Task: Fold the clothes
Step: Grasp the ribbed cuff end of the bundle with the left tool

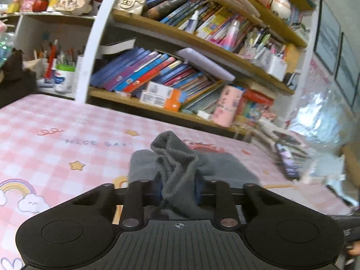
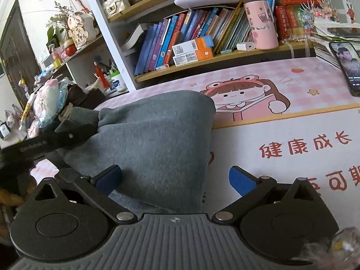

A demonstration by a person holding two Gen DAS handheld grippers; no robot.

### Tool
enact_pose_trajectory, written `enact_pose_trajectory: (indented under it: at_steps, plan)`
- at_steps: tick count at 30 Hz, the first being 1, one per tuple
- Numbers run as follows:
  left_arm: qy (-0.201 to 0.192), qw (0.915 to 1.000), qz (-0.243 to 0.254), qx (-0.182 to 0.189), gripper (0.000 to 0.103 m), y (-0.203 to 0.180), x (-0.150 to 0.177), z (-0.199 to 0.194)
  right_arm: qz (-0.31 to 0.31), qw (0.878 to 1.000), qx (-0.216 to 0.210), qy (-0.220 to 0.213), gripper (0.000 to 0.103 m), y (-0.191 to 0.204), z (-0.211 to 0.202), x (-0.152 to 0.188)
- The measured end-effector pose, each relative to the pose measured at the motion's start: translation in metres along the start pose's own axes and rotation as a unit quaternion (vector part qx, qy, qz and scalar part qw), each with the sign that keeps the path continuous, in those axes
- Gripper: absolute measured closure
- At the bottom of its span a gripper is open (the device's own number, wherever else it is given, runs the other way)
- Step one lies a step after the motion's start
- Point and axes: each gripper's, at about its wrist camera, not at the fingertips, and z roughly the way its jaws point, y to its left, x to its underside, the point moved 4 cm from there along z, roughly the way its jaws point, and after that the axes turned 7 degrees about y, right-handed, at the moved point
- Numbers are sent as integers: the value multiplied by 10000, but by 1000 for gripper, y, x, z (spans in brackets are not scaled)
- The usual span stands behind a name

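A grey knit garment (image 2: 157, 135) lies folded on the pink checked table mat (image 2: 281, 157). My left gripper (image 1: 178, 187) is shut on a bunched ribbed edge of the garment (image 1: 173, 164) and holds it just above the mat. In the right wrist view the left gripper's black body (image 2: 51, 139) grips the garment's left end. My right gripper (image 2: 175, 180) is open, its blue pads (image 2: 241, 181) on either side of the garment's near right edge, holding nothing.
A bookshelf (image 1: 180, 74) full of books runs along the far edge of the table. A phone (image 2: 347, 67) lies on the mat at the right. A pink cup (image 2: 261, 24) stands on the lowest shelf. Pen pots (image 1: 63, 76) stand at the far left.
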Motion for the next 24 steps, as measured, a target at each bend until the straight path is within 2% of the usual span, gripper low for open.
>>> enact_pose_trajectory:
  at_steps: [2,4,7,9,10,12,16,18,20,22,24]
  plan:
    - [-168,9991,-179,353,88,3,-9,-11,9,10000,-34,-23,0,1,-1,0]
    - [-432,9974,-298,500,89,3,-15,-23,2,9999,-88,-59,0,3,-3,-1]
    - [-430,9969,-607,239,89,19,-8,-22,-86,9998,-148,-63,0,7,-4,-1]
    - [-168,9951,-969,36,89,38,6,-10,-157,9998,-109,-29,0,9,-2,1]
    - [-42,9932,-1161,-4,87,48,16,-3,-164,9998,-101,-13,0,9,-1,1]
    - [-87,9894,-1445,121,85,59,27,1,-125,9998,-137,17,0,8,1,2]
    - [-74,9916,-1292,26,76,55,23,2,-126,9999,-113,37,0,8,2,3]
    - [-120,9928,-1189,-68,66,51,22,0,-138,9999,-96,30,0,9,2,3]
    - [-236,9936,-1090,-148,34,50,16,-7,-135,9999,-81,34,0,8,2,3]
    - [-389,9946,-957,-47,18,46,14,-16,-128,9999,-74,33,0,7,3,3]
    - [-416,9959,-805,-12,15,43,11,-21,-118,9999,-76,19,0,7,3,4]
